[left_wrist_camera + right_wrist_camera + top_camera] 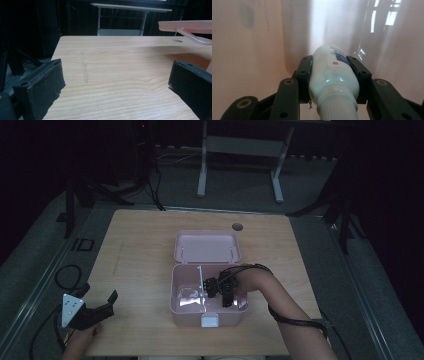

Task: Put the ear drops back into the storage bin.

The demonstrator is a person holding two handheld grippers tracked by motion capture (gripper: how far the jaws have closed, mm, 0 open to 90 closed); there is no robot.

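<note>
A pink box (186, 316) with its lid (206, 246) folded back stands at the middle of the wooden table. My right gripper (225, 292) reaches down into the box's right compartment. In the right gripper view its jaws are shut on a white bottle (332, 75) with a blue label and a ribbed white cap, close to the pink inner wall (249, 50). My left gripper (102, 307) rests at the table's front left corner, away from the box. In the left gripper view its two black pads (42, 87) stand wide apart with bare wood between them.
A divider (201, 282) splits the box; the left compartment holds something clear and shiny (187, 296). A white latch (210, 321) sits on the box's front. A round cable hole (237, 226) lies at the table's far edge. Cables trail at the left.
</note>
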